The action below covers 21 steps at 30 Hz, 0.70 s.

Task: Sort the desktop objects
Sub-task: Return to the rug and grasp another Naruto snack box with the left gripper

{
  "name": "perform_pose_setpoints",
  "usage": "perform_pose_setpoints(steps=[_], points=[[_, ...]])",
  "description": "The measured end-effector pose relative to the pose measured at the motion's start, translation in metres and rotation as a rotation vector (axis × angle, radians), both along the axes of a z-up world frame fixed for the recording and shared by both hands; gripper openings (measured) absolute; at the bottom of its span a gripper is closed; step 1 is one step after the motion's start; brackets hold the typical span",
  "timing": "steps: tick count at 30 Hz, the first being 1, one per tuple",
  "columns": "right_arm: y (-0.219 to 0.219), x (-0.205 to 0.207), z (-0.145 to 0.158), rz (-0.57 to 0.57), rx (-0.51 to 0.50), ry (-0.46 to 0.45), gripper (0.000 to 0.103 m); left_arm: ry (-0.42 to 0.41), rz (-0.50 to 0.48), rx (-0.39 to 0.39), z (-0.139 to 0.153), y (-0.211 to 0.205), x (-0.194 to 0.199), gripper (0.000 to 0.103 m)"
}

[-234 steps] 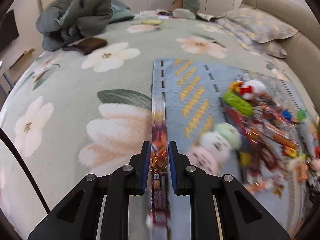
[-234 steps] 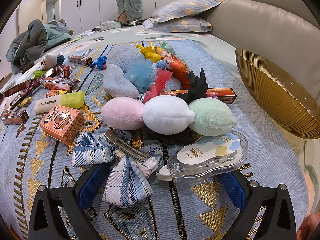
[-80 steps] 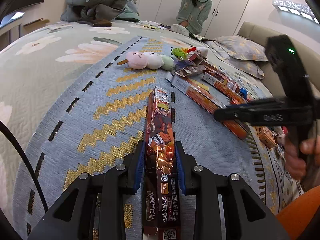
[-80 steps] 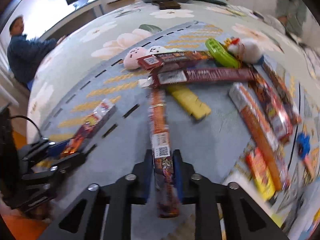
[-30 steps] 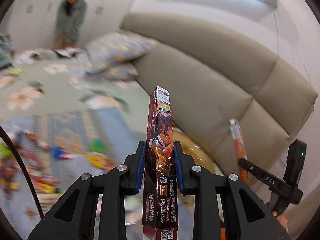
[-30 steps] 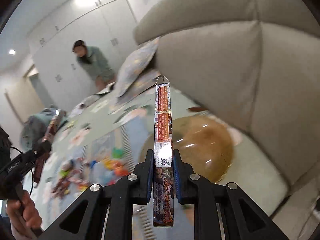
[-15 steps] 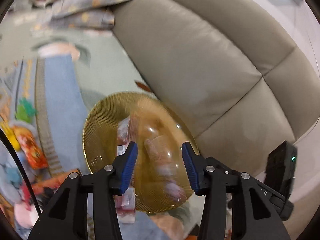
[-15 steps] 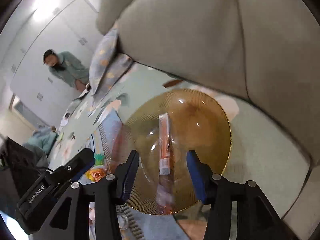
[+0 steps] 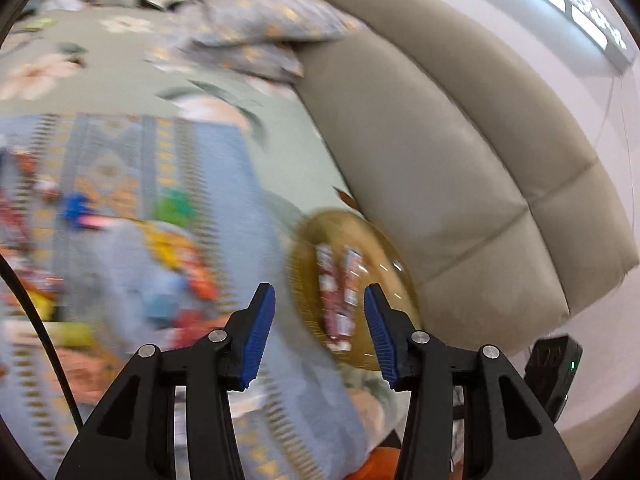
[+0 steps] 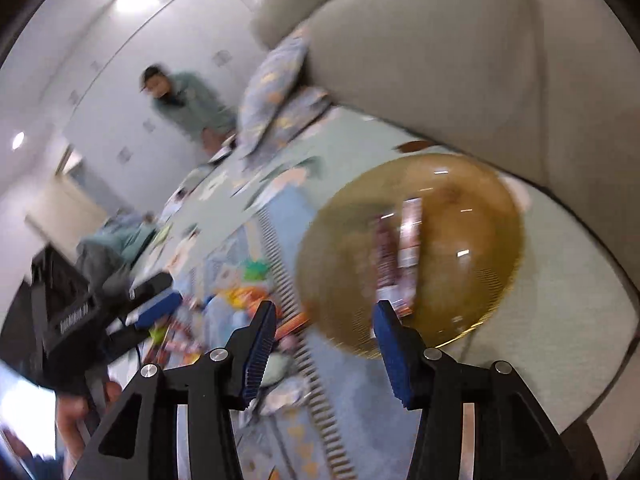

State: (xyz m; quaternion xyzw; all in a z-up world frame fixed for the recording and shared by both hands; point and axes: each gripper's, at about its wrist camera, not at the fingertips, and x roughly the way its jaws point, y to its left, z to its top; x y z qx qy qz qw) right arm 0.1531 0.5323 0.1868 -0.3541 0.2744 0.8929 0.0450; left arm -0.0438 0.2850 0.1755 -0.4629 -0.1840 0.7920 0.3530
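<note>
- I am holding my left gripper (image 9: 318, 328) with jaws spread, gripping nothing; the two long boxes (image 9: 338, 292) are lying side by side in the amber glass bowl (image 9: 384, 248), showing between and beyond the fingertips.
- My right gripper (image 10: 325, 340) is also standing spread and empty; the bowl (image 10: 472, 280) is sitting past its right finger.
- Motion blur is smearing both views; I cannot read the box print, and the toys (image 9: 172, 248) on the blue mat (image 9: 224, 168) are showing only as colour patches.
- The bowl is resting at the bed's edge by the beige headboard (image 9: 440, 152); a pillow (image 10: 276, 92) and a bystander (image 10: 180, 100) are sitting at the far end.
</note>
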Motion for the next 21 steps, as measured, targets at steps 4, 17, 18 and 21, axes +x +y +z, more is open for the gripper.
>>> perform_pose_setpoints(steps=[4,17,18,21], points=[[-0.050,-0.011,-0.005,0.097,0.057,-0.012,0.055,0.002,0.182,0.014,0.013,-0.090,0.003,0.044],[-0.136,-0.040,-0.140,0.189,0.142,-0.171,0.058,-0.108,0.629,-0.065,-0.050,-0.315,0.020,0.044],[-0.138,-0.039,-0.144,0.187,0.137,-0.167,0.058,-0.111,0.627,-0.063,-0.057,-0.321,0.022,0.044],[-0.153,-0.035,-0.150,0.196,0.155,-0.133,0.058,-0.103,0.589,-0.085,-0.076,-0.324,0.020,0.044]])
